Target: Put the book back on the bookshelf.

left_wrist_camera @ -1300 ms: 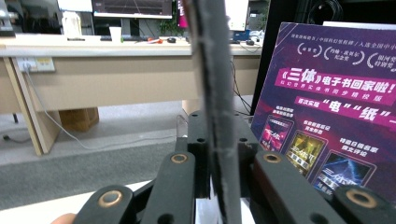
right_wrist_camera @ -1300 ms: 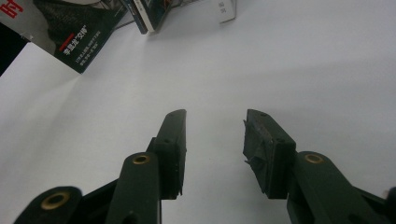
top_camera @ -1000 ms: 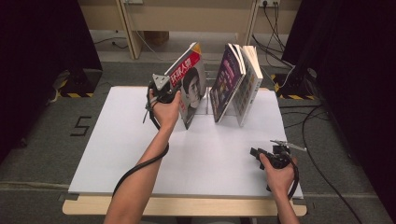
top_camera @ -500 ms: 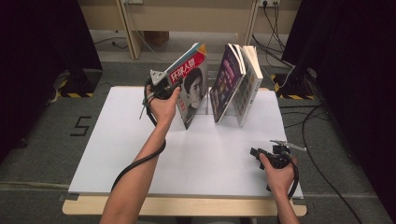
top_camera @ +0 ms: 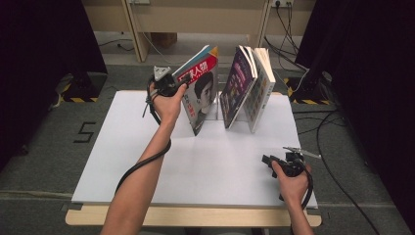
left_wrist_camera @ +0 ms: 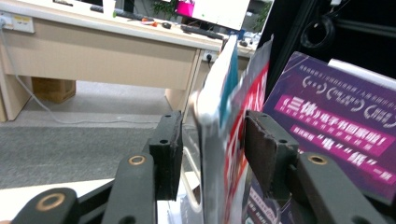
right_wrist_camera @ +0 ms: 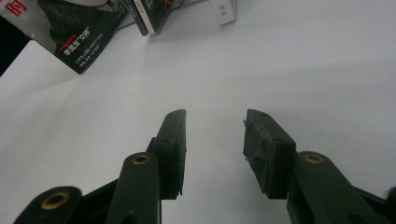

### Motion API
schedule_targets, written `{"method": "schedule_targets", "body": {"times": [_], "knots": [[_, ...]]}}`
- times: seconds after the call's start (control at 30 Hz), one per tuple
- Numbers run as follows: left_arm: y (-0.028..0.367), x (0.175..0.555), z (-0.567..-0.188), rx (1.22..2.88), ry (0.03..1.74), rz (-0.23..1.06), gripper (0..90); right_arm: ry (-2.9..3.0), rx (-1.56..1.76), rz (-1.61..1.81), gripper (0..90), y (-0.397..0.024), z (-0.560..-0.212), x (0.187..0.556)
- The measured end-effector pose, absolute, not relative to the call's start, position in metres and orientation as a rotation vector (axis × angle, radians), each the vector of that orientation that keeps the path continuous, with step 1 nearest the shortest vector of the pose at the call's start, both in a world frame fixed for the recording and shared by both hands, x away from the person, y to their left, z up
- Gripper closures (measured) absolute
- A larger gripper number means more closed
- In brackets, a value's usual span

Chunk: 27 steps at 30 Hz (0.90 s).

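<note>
In the high view, a person's left hand is holding the left gripper (top_camera: 172,84) at the upper back edge of a red-topped magazine (top_camera: 199,95) that is standing tilted on the white table (top_camera: 205,166), leaning left. Its cover is showing a portrait under a red band with large white Chinese characters, too small to read here. Just to its right, a purple-covered book (top_camera: 236,85) and a pale book (top_camera: 259,90) are leaning against each other, upright on the table's far part. The right gripper (top_camera: 278,162) is resting near the table's front right corner, well apart from the books. On the grey floor to the left, a black "5" (top_camera: 84,132) is marked.

In the left gripper view, the jaws have just been opening, and the magazine's (left_wrist_camera: 219,140) top edge is standing between the pads: the left pad is clear of it, while the right pad (left_wrist_camera: 264,151) is lying so near the red cover that contact cannot be told. Beyond it, the purple book (left_wrist_camera: 336,126) is showing pink banners with white Chinese lettering, including "三体" and "电" and "纸".

In the right gripper view, the right gripper (right_wrist_camera: 215,140) is standing parted over bare white table (right_wrist_camera: 303,70), holding nothing. The magazine's (right_wrist_camera: 74,32) lower corner is showing small white Chinese print under a red line.
</note>
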<state>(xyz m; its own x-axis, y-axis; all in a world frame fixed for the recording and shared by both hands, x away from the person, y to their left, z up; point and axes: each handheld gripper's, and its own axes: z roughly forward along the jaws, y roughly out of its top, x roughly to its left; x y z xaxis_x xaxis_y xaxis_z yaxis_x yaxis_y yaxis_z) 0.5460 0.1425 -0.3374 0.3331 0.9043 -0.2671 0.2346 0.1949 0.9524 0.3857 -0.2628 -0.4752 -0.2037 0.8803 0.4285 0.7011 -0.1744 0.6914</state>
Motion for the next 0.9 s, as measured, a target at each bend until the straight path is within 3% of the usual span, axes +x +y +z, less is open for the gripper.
{"method": "schedule_targets", "body": {"times": [0.37,0.9], "knots": [[0.149,0.555,-0.330,1.377,1.163,0.634,58.4,1.884,1.845,1.311,59.3,-0.260,-0.475,0.386],[0.141,0.568,-0.322,1.519,1.121,0.545,81.3,1.879,1.846,1.313,59.3,-0.261,-0.476,0.386]]}}
